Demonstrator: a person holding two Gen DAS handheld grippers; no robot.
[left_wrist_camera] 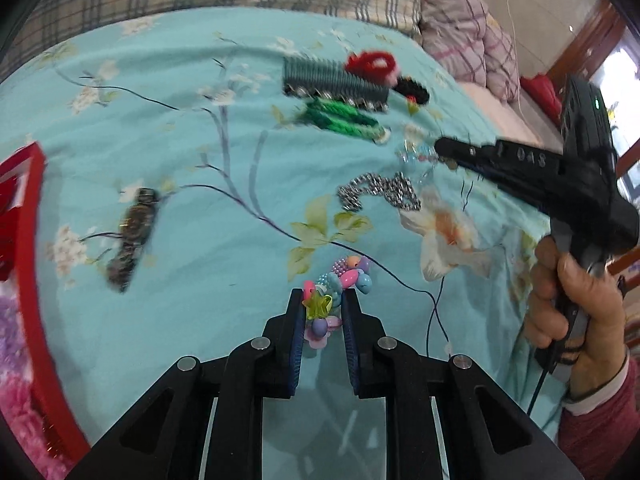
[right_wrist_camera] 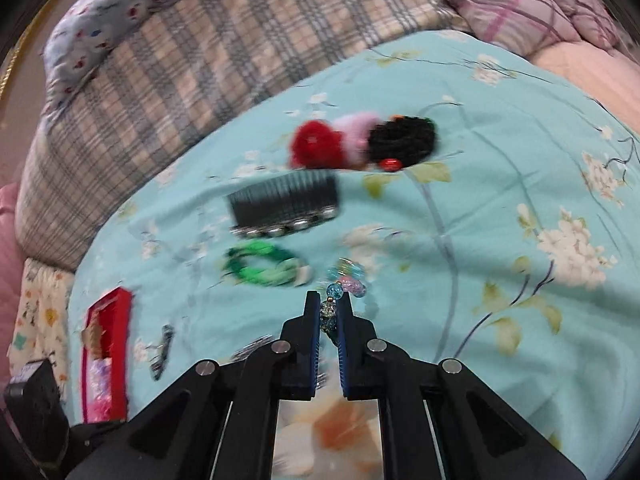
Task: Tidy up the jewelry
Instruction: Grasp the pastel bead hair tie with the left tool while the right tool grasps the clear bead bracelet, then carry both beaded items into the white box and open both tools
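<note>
Left wrist view: the left gripper [left_wrist_camera: 322, 300] has its tongs drawn narrow on a colourful bead bracelet [left_wrist_camera: 338, 286], which bunches between the pads and spills past the tips. Landmark: the dark comb [left_wrist_camera: 334, 84] on the teal floral bedspread [left_wrist_camera: 192, 152]. Nearer than the comb lie a green woven band [left_wrist_camera: 344, 120], then a silver chain [left_wrist_camera: 380, 194], then the held bracelet. A brown hair clip [left_wrist_camera: 134, 234] lies well left of the comb; a red box [left_wrist_camera: 34, 240] sits farther left at the frame edge. Red and black scrunchies [left_wrist_camera: 384, 70] touch the comb's right end. The right gripper [left_wrist_camera: 442, 148] comes in from the right, w/ the person's right hand [left_wrist_camera: 568, 304] on its handle; from here I can't tell how its tongs stand.

Right wrist view: its tongs are narrow, pinching a clear blue-pink bead bracelet [right_wrist_camera: 340, 284], just nearer than the comb [right_wrist_camera: 286, 204] and right of the green band [right_wrist_camera: 264, 266]. The box [right_wrist_camera: 108, 352] is far left.

Risk, imo: both grips catch only a few beads, so a quick swing toward the box could let a bracelet slip out or snag. Both views are blurred.

Only the left view shows the chain clearly and the hand; only the right view shows that pinch.
</note>
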